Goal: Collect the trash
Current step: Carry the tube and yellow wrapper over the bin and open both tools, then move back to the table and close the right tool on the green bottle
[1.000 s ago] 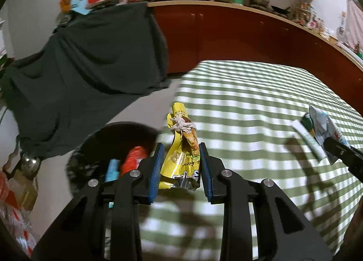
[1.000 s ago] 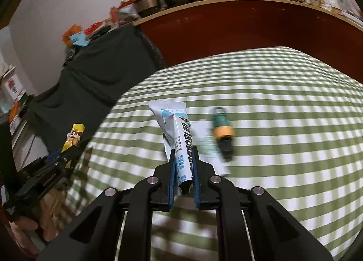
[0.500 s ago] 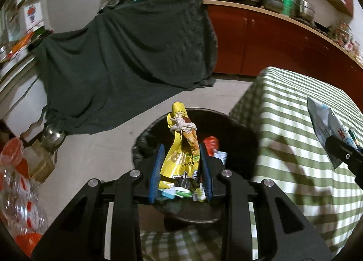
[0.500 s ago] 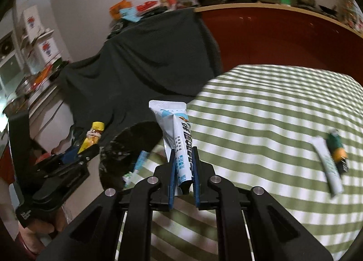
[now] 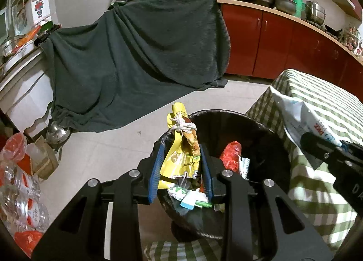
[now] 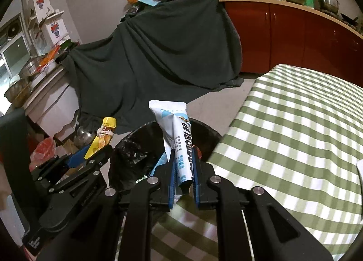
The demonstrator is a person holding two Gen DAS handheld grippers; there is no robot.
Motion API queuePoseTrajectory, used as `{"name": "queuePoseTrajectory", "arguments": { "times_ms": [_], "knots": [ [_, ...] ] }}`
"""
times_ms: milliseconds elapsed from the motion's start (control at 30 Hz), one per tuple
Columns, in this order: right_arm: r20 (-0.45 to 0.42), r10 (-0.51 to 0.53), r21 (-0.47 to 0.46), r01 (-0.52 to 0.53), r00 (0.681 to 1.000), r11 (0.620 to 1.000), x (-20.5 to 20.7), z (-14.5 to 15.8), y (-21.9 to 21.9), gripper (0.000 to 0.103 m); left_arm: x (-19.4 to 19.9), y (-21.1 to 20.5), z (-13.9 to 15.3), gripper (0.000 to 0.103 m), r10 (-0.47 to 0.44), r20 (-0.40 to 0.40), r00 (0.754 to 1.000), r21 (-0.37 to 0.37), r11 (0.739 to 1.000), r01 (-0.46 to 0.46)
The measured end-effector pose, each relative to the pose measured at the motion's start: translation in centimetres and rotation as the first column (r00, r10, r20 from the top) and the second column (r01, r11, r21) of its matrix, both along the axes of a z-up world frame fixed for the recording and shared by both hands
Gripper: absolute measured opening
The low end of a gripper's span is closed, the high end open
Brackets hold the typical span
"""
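Both grippers have swung away from the checked table since a second ago, when the left wrist view looked mostly across the tablecloth; it now looks down into the black bin (image 5: 261,129), which fills the lower centre of that frame.

Left gripper (image 5: 180,170): clenched on a yellow snack packet (image 5: 179,159), its neck tied with white string. The packet stands upright between the blue pads, over the near left part of the bin's rim. In the right wrist view the same gripper (image 6: 90,155) appears at lower left, just left of the bin (image 6: 131,147).

Right gripper (image 6: 183,181): clamped tight on a white and blue sachet (image 6: 179,145), which rises upright from the pads at frame centre, in front of the bin's opening. In the left wrist view the sachet (image 5: 295,116) enters from the right edge, above the bin's right rim.

Bin contents: a red wrapper (image 5: 231,154), a light blue card and other scraps, lower centre.

Green checked tablecloth (image 6: 295,125) occupies the right half of the right wrist frame. A dark green cloth (image 5: 136,57) drapes the furniture in the upper centre of both views. Clear plastic bottles (image 5: 20,199) lie at lower left.
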State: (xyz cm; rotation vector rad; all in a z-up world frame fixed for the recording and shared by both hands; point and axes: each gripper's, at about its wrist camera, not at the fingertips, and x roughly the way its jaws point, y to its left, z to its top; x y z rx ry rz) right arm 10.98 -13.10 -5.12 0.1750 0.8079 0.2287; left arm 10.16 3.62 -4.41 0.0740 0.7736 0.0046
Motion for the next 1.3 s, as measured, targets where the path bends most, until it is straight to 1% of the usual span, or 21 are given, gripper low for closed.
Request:
{"name": "queuePoseTrajectory", "arguments": {
  "times_ms": [167, 367, 400, 467, 500, 533, 700, 800, 867, 967, 1133, 1300],
  "knots": [
    [-0.012, 0.003, -0.018, -0.003, 1.000, 1.000, 0.8, -0.5, 0.8, 0.013, 1.0, 0.0, -0.6, 0.031, 0.007, -0.003, 1.000, 0.003, 1.000, -0.007],
    [-0.020, -0.010, -0.016, 0.010, 1.000, 1.000, 1.6, -0.9, 1.1, 0.013, 1.7, -0.4, -1.2, 0.032, 0.002, -0.007, 1.000, 0.016, 1.000, -0.002],
    [-0.020, -0.013, -0.009, 0.013, 1.000, 1.000, 1.7, -0.9, 1.1, 0.015, 1.7, -0.4, -1.2, 0.032, 0.003, -0.006, 1.000, 0.023, 1.000, -0.003],
    [-0.027, -0.011, -0.002, 0.011, 1.000, 1.000, 1.9, -1.2, 1.2, 0.023, 1.7, -0.4, -1.4, 0.042, 0.003, -0.005, 1.000, 0.030, 1.000, -0.003],
    [-0.026, -0.017, -0.001, 0.017, 1.000, 1.000, 1.9, -1.2, 1.1, 0.029, 1.7, -0.4, -1.4, 0.047, 0.007, -0.002, 1.000, 0.029, 1.000, -0.007],
    [-0.025, -0.020, 0.003, 0.020, 0.999, 1.000, 1.8, -1.2, 1.0, 0.034, 1.8, -0.4, -1.4, 0.050, 0.009, -0.002, 1.000, 0.028, 1.000, -0.009],
    [-0.007, -0.027, 0.004, 0.027, 1.000, 1.000, 1.5, -0.7, 0.6, 0.036, 1.9, 0.0, -1.1, 0.054, 0.020, -0.001, 1.000, 0.025, 0.999, -0.020],
    [0.012, -0.033, -0.002, 0.033, 0.999, 0.999, 0.8, -0.1, -0.1, 0.041, 1.6, 0.0, -0.6, 0.060, 0.021, 0.006, 1.000, 0.017, 1.000, -0.021],
    [0.024, -0.038, -0.011, 0.038, 0.999, 0.999, 0.4, 0.2, -0.5, 0.045, 1.3, -0.2, 0.0, 0.060, 0.017, 0.016, 1.000, 0.011, 1.000, -0.017],
    [0.040, -0.057, -0.020, 0.057, 0.998, 0.998, -0.8, 0.7, -2.1, 0.045, 0.7, -0.8, 0.8, 0.063, 0.003, 0.023, 1.000, -0.005, 1.000, -0.003],
    [0.067, -0.112, -0.059, 0.116, 0.991, 0.991, -2.9, 1.6, -4.9, 0.046, -0.6, -2.8, 1.8, 0.065, -0.046, 0.032, 0.998, -0.025, 0.999, 0.047],
    [0.098, -0.201, -0.101, 0.211, 0.975, 0.972, -5.3, 2.5, -9.1, 0.046, -1.7, -5.7, 2.3, 0.066, -0.114, 0.021, 0.993, -0.051, 0.992, 0.115]
  ]
}}
